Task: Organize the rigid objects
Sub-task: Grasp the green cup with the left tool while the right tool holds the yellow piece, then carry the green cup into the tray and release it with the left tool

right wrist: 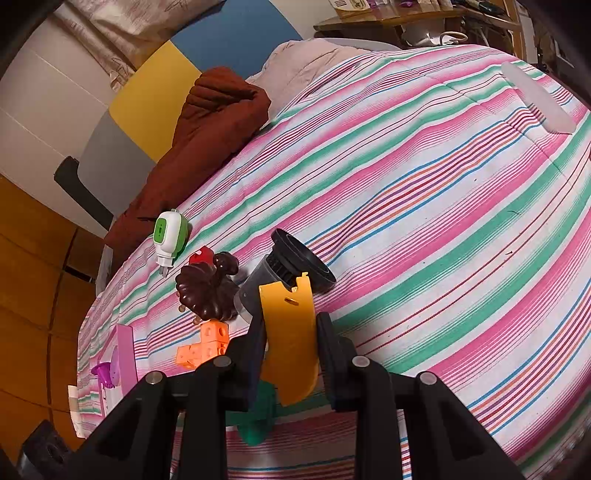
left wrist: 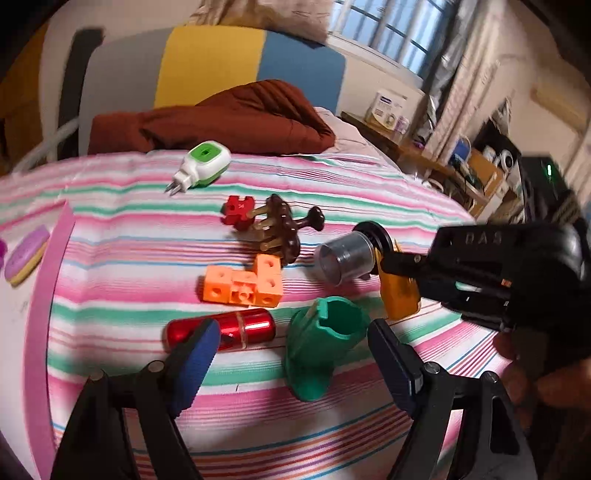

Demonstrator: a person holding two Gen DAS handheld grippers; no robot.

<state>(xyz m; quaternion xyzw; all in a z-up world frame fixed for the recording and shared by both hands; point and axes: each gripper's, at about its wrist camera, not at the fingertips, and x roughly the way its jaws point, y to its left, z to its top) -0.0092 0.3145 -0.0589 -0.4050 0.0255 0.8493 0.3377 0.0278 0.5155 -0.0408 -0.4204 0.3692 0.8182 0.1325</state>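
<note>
The bedspread (left wrist: 332, 184) is striped pink, green, white and blue. On it, at 9 o'clock of the green cup (left wrist: 325, 332), lies a shiny red cylinder (left wrist: 243, 326); at 11 o'clock, orange cubes (left wrist: 242, 282). A yellow-orange piece (right wrist: 290, 332) shows between black fingers (right wrist: 327, 354).

A home bedroom: striped bedspread (right wrist: 424, 177) over a bed, rust-brown quilt (left wrist: 221, 118) bunched beneath a colour-block headboard (left wrist: 214, 62), curtained window (left wrist: 391, 33) behind

Green holder (right wrist: 258, 417) behind right tool (right wrist: 291, 354)
</note>
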